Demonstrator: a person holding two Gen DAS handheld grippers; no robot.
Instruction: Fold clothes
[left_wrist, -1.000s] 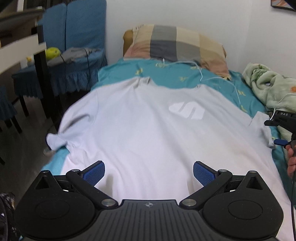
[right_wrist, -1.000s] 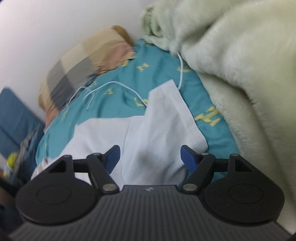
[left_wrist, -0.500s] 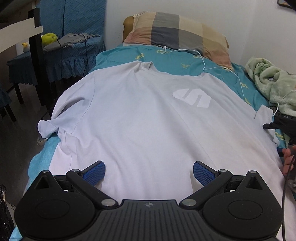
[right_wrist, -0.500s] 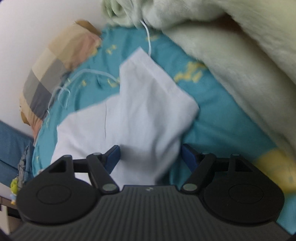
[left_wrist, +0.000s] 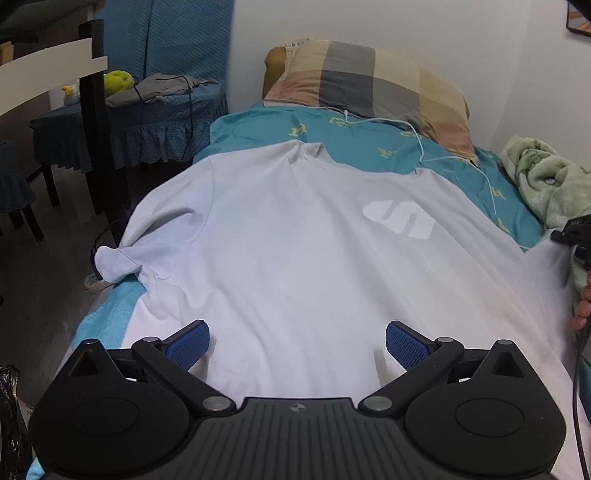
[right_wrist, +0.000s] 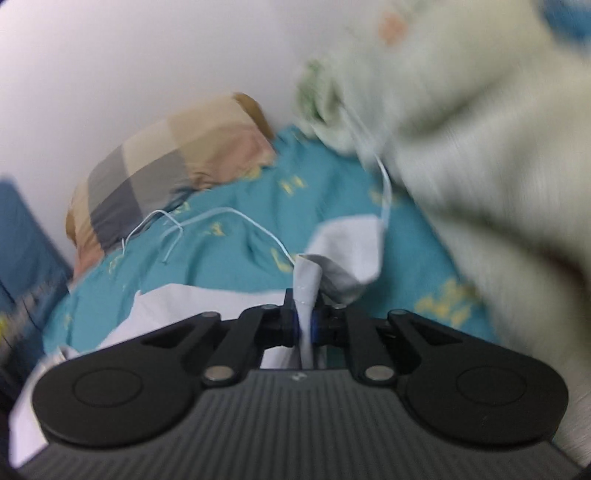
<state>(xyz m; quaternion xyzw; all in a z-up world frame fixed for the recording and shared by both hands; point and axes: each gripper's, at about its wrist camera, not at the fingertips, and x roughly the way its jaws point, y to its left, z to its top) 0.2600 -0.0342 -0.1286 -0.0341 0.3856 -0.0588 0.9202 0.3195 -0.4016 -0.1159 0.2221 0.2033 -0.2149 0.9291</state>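
A pale grey T-shirt (left_wrist: 288, 236) with a white logo lies spread flat on the bed, collar toward the pillow. My left gripper (left_wrist: 297, 341) is open and empty, hovering over the shirt's lower hem area. My right gripper (right_wrist: 304, 325) is shut on the shirt's right sleeve (right_wrist: 343, 254), which is bunched and lifted between the pads. The right gripper also shows at the right edge of the left wrist view (left_wrist: 576, 236). The shirt's left sleeve (left_wrist: 118, 258) hangs crumpled over the bed's left edge.
The bed has a teal sheet (left_wrist: 369, 147) and a checked pillow (left_wrist: 369, 85) at the head. A green fleece blanket (right_wrist: 480, 147) is heaped along the right side. A white cable (left_wrist: 417, 136) trails across the sheet. Blue-covered chairs (left_wrist: 147, 110) stand left of the bed.
My right gripper has shut on the right sleeve and lifted it. The left gripper has drifted slightly and stays open over the hem.
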